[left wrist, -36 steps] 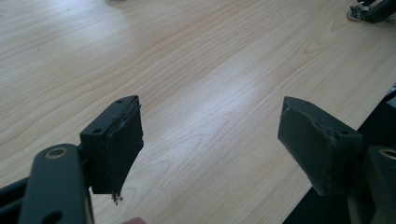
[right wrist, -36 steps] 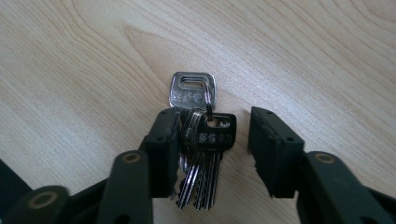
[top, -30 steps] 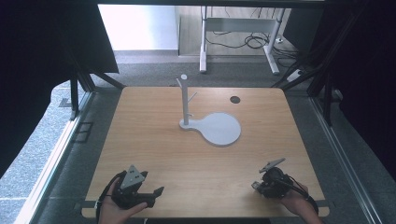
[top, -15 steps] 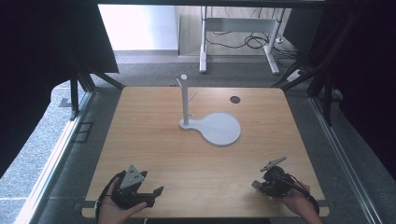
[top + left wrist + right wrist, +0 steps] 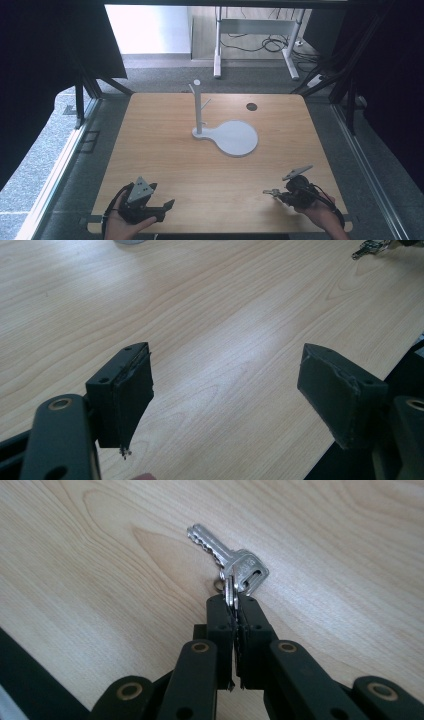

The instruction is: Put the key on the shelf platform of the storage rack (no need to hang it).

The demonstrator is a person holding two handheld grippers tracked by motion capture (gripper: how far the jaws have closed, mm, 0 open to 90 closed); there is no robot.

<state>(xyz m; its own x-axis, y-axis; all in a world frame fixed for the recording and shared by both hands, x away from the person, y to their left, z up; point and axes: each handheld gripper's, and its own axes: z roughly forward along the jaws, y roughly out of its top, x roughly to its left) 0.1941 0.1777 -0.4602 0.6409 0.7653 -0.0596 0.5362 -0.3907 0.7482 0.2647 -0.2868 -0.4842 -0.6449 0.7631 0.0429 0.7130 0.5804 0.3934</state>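
A small bunch of silver keys (image 5: pixel 235 562) lies on the wooden table (image 5: pixel 165 150) near its front right. My right gripper (image 5: pixel 235 600) is shut on it: the jaws have just been closing, and the pads now pinch one flat key by its head while another key points away across the wood. From above, the right gripper (image 5: pixel 280 192) sits low by the front edge with the keys (image 5: pixel 271 191) at its tip. At the front left, my left gripper (image 5: pixel 161 196) rests open; its wide-apart jaws (image 5: pixel 225 385) have bare wood between them.
A white stand (image 5: pixel 198 107) with short pegs rises from a round white base (image 5: pixel 237 139) at the table's middle back. A small dark hole (image 5: pixel 251 106) marks the far right of the top. Black frame bars flank the table.
The right gripper's jaws look slightly closer together than a second ago. Both hands keep their places.
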